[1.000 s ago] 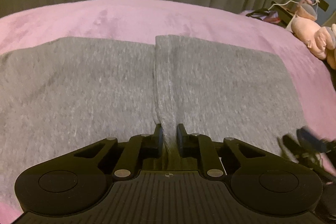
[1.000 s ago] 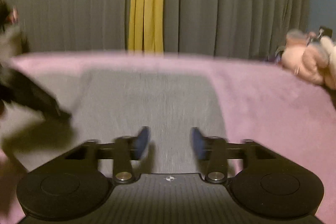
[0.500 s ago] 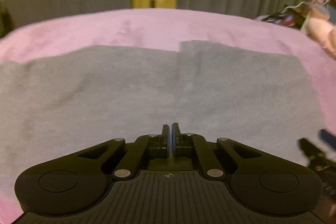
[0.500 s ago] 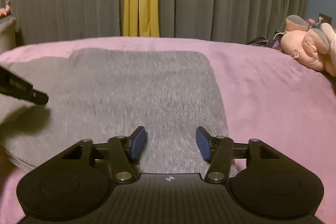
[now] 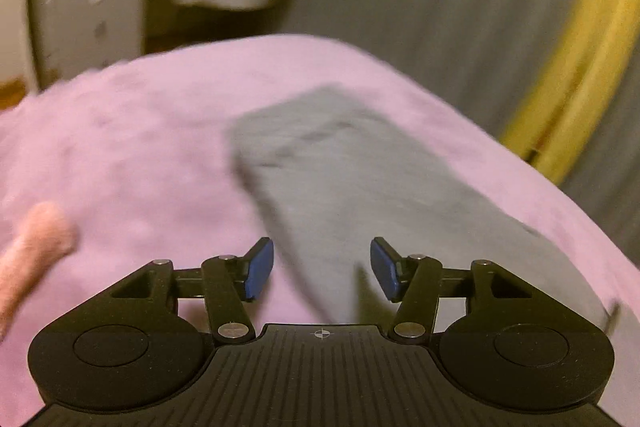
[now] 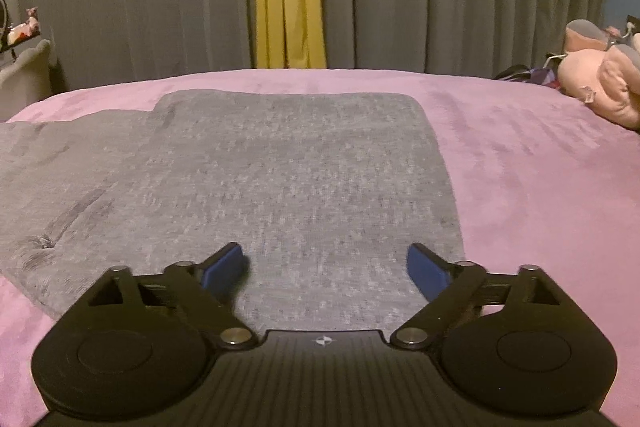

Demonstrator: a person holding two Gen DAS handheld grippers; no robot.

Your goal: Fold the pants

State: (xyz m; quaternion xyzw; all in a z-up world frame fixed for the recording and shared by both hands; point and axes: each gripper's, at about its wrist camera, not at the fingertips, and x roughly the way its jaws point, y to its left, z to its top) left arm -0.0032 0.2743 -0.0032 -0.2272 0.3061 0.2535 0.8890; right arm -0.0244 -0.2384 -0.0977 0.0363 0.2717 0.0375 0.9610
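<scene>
pants (image 6: 288,179) — one grey pair, folded flat on pink blanket (image 6: 520,155) | left gripper (image 5: 322,269) — jaws just opening, nothing between | right gripper (image 6: 326,267) — just opened wide, empty

left gripper (image 5: 322,269): matte black plastic body, two linkage arms spreading from a ribbed central plate.
left gripper pads (image 5: 260,269): flat blue pads, one on the inner face of each black finger.
left gripper pivots: silver round screw heads at the joints of the linkage bars.
left gripper discs: a smooth round black disc at each outer corner, with a shallow circular recess.
left gripper marking: small white crosshair at the top middle of the ribbed plate.
right gripper (image 6: 324,269): the same black build, ribbed plate, two corner discs, triangular cut-outs in the outer links.
right gripper pads (image 6: 428,273): blue, rectangular.
right gripper marking: white crosshair, silver screws beside it.
</scene>
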